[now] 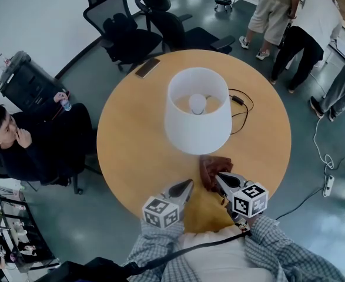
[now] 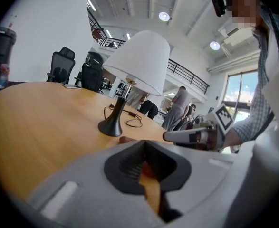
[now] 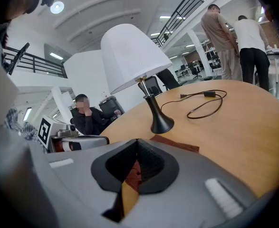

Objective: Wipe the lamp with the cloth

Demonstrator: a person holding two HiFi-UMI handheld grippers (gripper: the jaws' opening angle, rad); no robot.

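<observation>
A lamp with a white shade (image 1: 197, 107) stands in the middle of the round wooden table (image 1: 131, 151). A crumpled brown cloth (image 1: 210, 167) lies on the table just in front of it, near the front edge. My left gripper (image 1: 189, 183) is shut and empty, its tip just left of the cloth. My right gripper (image 1: 218, 176) is also shut, its tip over the cloth's right part with nothing pinched. In the right gripper view the lamp's black base (image 3: 161, 124) stands behind the flat cloth (image 3: 175, 144). The left gripper view shows the lamp (image 2: 138, 63) ahead and the right gripper (image 2: 170, 136) beside it.
A black cable (image 1: 240, 106) loops on the table right of the lamp. A phone (image 1: 147, 67) lies at the far left rim. Office chairs (image 1: 122, 31) stand behind the table, a seated person (image 1: 37, 143) is at the left, and people stand (image 1: 290, 22) at the back right.
</observation>
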